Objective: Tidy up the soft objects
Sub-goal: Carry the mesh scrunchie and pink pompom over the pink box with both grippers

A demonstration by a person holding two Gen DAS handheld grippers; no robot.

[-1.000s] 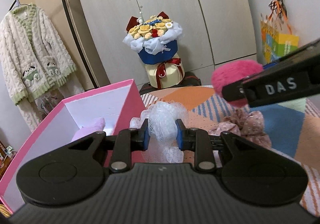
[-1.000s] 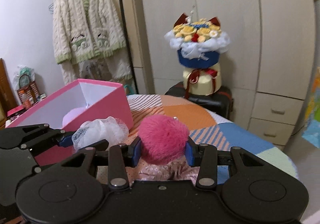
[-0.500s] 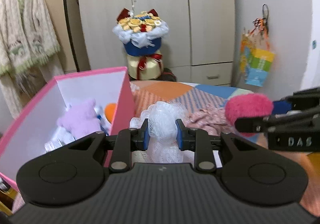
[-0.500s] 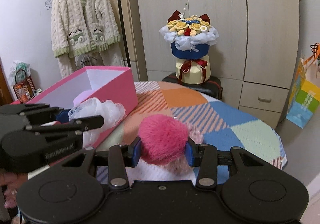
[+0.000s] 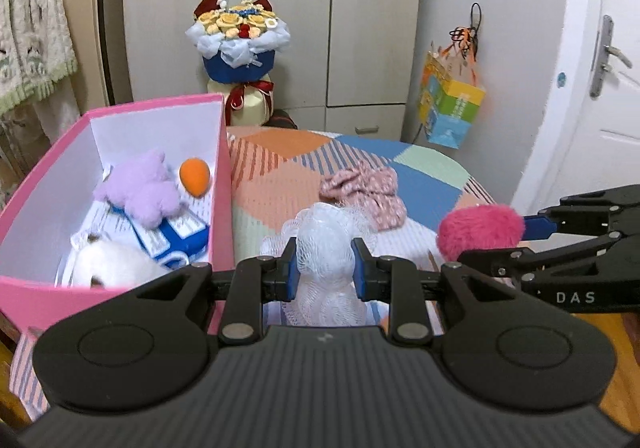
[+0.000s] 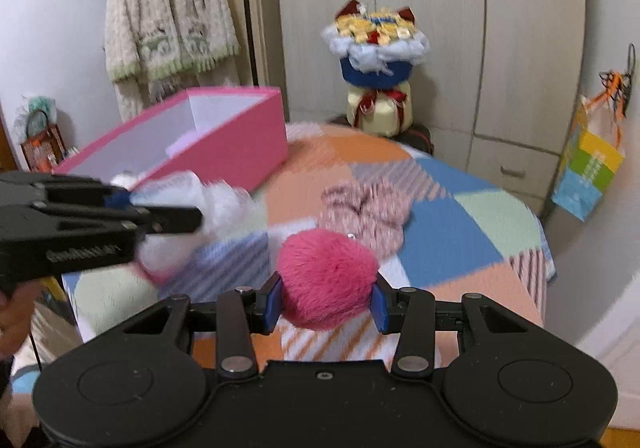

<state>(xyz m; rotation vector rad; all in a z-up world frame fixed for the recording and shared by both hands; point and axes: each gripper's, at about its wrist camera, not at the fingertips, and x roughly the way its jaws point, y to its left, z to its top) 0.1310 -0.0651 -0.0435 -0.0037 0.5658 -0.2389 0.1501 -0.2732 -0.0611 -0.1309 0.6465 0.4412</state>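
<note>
**Both hand-held grippers carry soft items above the patchwork surface**

The left hand-held gripper (image 5: 325, 273) is clamped on a white mesh bath puff (image 5: 326, 248), held just right of the open pink cardboard box (image 5: 224, 152). Inside the box lie a lilac plush toy (image 5: 140, 192), an orange egg-shaped sponge (image 5: 195, 177), a white fluffy item (image 5: 112, 268) and a blue-and-white printed packet (image 5: 176, 234). The right hand-held gripper (image 6: 326, 302) is closed around a round magenta fur pom-pom (image 6: 326, 284), raised over the surface covered by a colourful patchwork cloth (image 6: 460, 232). A pink floral fabric scrunchie (image 6: 366, 210) rests on that cloth, beyond the pom-pom and apart from the box.
</note>
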